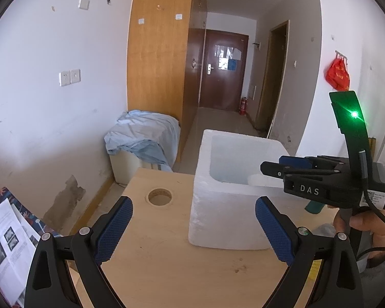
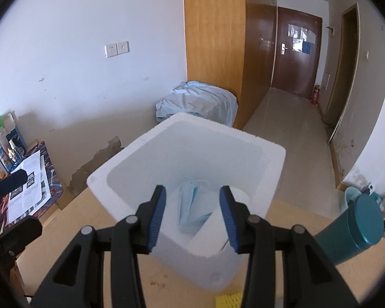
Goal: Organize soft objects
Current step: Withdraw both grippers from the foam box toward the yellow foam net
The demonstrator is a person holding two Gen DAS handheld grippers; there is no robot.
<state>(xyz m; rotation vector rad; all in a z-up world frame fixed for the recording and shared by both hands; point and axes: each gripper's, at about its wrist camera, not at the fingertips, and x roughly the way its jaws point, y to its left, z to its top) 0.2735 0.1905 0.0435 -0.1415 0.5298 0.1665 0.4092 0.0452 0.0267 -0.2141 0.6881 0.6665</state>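
A white foam box [image 1: 225, 205] stands on the wooden table [image 1: 166, 269]. In the right wrist view the box [image 2: 246, 141] holds a pale blue packet of face masks [image 2: 192, 210] and a white paper roll [image 2: 215, 228]. My right gripper [image 2: 193, 215] hovers over the box's near rim, open, with nothing between its blue pads. From the left wrist view this right gripper [image 1: 269, 168] reaches over the box from the right, held by a hand [image 1: 359, 225]. My left gripper [image 1: 193, 231] is open wide in front of the box, empty.
A teal bottle [image 2: 356, 231] lies on the table right of the box. The tabletop has a round hole [image 1: 160, 196]. A yellow item [image 2: 228, 300] peeks in at the near edge. A side table with papers [image 2: 28, 187] and bottles stands left. A blue cloth [image 1: 143, 133] covers something by the wardrobe.
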